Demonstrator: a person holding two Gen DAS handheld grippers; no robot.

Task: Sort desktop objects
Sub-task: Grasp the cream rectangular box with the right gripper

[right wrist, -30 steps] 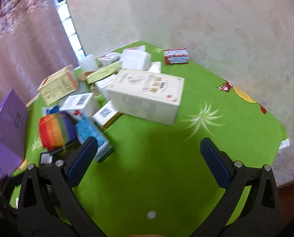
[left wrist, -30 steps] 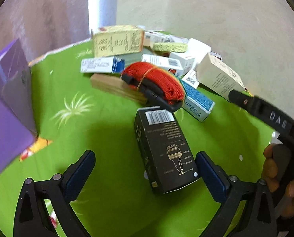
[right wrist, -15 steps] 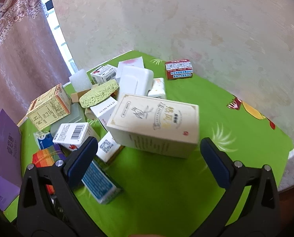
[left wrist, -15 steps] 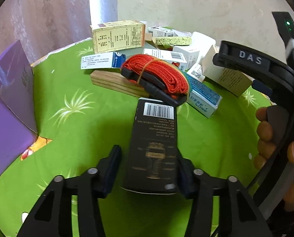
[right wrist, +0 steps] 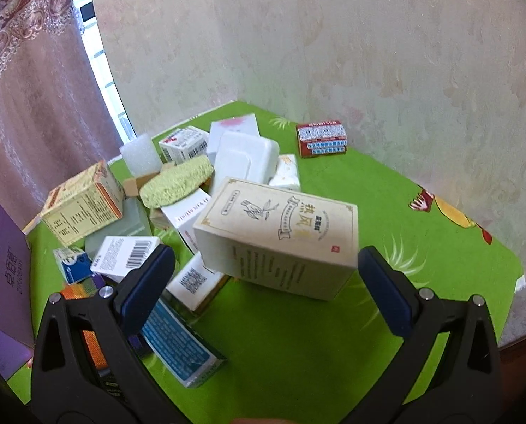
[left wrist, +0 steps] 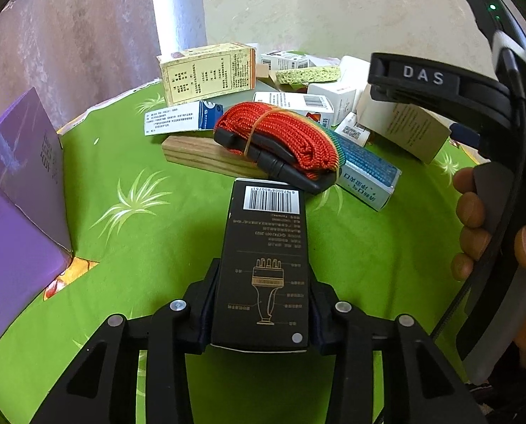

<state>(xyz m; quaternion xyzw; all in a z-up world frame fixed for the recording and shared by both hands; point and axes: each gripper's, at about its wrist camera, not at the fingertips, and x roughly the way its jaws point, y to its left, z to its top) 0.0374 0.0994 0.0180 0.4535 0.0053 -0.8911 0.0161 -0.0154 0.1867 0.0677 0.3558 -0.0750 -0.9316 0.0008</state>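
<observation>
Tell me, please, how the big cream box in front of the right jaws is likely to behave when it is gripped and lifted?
The cream box looks like thin printed card, so it is probably light and may dent under a hard squeeze. It rests tilted on the smaller boxes beside it, so those may shift when it lifts. It nearly fills the right gripper, whose jaws stand open: little margin.

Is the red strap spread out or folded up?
Folded up. The red strap lies in a thick bundle held by a rubber band wrapped around its middle.
</observation>
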